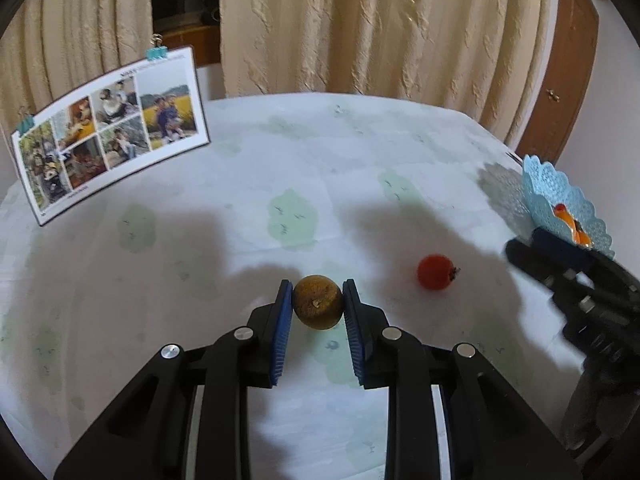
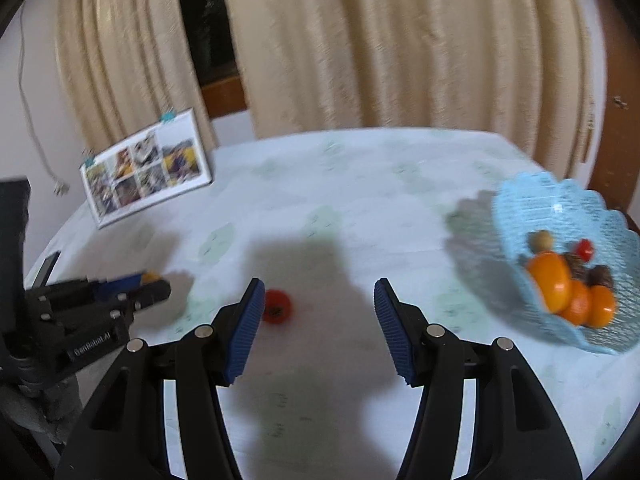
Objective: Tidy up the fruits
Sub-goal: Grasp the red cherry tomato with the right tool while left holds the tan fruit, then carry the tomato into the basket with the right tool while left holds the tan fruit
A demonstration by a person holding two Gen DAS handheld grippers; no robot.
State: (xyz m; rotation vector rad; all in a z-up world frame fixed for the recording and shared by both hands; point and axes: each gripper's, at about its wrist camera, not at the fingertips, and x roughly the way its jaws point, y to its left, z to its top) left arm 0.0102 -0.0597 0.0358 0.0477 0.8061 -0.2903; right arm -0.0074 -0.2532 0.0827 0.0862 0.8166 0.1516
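Note:
My left gripper (image 1: 317, 294) is shut on a round brownish-yellow fruit (image 1: 318, 302) just above the white tablecloth (image 1: 280, 168). A small red tomato-like fruit (image 1: 435, 272) lies on the cloth to its right. My right gripper (image 2: 319, 294) is open and empty above the table; the red fruit (image 2: 277, 306) lies just beside its left finger. A light blue lace basket (image 2: 520, 216) at the right holds oranges (image 2: 551, 280), a red fruit and several brown ones. The left gripper also shows at the left of the right wrist view (image 2: 154, 286).
An open photo book (image 1: 112, 132) stands clipped upright at the back left of the table. Cream curtains (image 1: 360, 24) hang behind the table. The basket (image 1: 540, 188) sits near the table's right edge, with the right gripper (image 1: 516, 250) in front of it.

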